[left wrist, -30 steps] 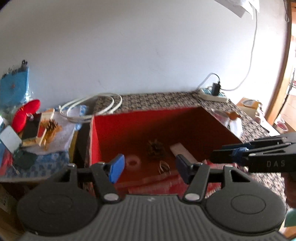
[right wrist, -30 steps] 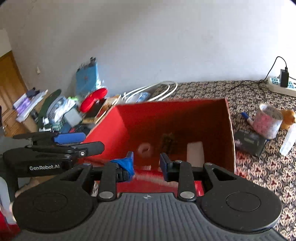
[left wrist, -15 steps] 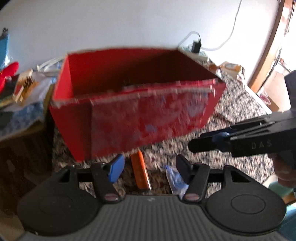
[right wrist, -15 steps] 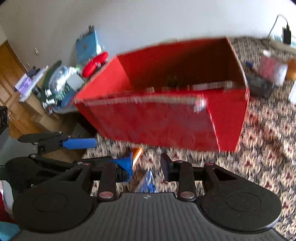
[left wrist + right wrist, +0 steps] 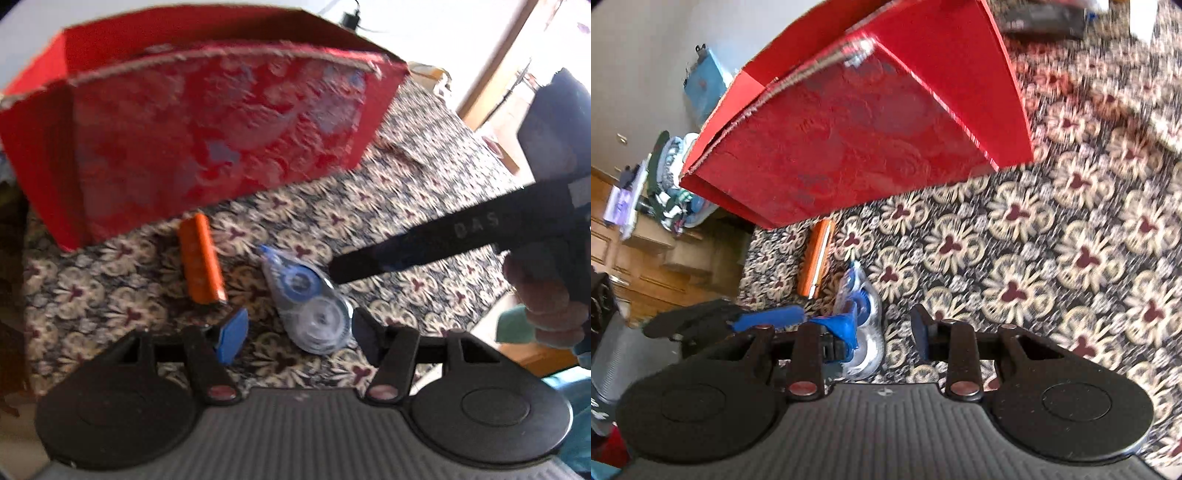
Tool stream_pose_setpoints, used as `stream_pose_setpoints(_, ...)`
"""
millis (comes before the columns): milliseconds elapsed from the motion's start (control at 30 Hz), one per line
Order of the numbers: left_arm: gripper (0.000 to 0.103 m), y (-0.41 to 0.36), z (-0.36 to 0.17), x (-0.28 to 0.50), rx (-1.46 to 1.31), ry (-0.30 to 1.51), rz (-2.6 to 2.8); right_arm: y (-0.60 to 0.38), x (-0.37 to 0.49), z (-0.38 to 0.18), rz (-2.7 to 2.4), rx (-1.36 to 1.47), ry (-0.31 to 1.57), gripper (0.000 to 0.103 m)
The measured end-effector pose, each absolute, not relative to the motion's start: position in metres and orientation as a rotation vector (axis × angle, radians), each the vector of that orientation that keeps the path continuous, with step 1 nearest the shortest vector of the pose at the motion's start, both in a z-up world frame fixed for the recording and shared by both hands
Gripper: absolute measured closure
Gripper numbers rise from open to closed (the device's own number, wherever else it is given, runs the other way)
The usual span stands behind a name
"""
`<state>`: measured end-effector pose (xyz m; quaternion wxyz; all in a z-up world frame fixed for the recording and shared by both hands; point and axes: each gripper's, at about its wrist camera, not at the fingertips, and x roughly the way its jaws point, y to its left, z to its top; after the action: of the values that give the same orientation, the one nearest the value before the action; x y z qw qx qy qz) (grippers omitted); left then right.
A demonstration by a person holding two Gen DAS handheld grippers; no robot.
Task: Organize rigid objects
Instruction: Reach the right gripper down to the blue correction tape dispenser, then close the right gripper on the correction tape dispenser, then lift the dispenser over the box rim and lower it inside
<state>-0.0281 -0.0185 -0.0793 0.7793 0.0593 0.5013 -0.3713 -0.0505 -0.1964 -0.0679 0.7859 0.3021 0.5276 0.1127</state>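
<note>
A floral-patterned cloth (image 5: 402, 192) covers the surface. On it stands a red cardboard box (image 5: 207, 122). Just in front of the box lie an orange bar-shaped object (image 5: 201, 258), possibly a lighter, and beside it a clear-and-blue correction tape dispenser (image 5: 306, 299), apart from each other.

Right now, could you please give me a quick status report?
Left gripper open around clear blue correction-tape dispenser. Right gripper open, empty. Orange rectangular bar beside it.
</note>
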Motion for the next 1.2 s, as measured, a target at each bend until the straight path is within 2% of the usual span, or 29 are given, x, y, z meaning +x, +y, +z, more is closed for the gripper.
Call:
stream_pose_setpoints(367, 0.037, -0.035, -0.088, -0.028, 0.157, 1.11, -0.854, -0.19, -0.045, -0.077, 0.283, 0.715, 1.154, 0.088)
stream_pose_setpoints(400, 0.039, -0.037, -0.089, -0.028, 0.161, 1.103, -0.851, -0.189, -0.044, -0.077, 0.283, 0.719, 1.153, 0.088)
stream_pose_setpoints(433, 0.053, -0.038, -0.089, -0.028, 0.165, 1.097, -0.85, -0.189, -0.044, -0.078, 0.282, 0.722, 1.153, 0.088)
stream_pose_setpoints(533, 0.058, -0.039, -0.088, -0.027, 0.167, 1.093, -0.859, -0.19, -0.043, -0.079, 0.279, 0.742, 1.154, 0.088)
stream_pose_setpoints(833, 0.058, -0.028, -0.084, -0.019, 0.084, 1.104, -0.888, -0.2, -0.048, -0.083, 0.26, 0.825, 1.145, 0.086)
stream_pose_setpoints(1000, 0.058, -0.028, -0.071, -0.014, 0.061, 1.07, -0.927, -0.211, -0.053, -0.077, 0.242, 0.887, 1.115, 0.09)
stream_pose_setpoints(1200, 0.058, -0.036, -0.038, -0.012, 0.068, 0.97, -1.009, -0.236, -0.065, -0.042, 0.232, 0.891, 1.001, 0.094)
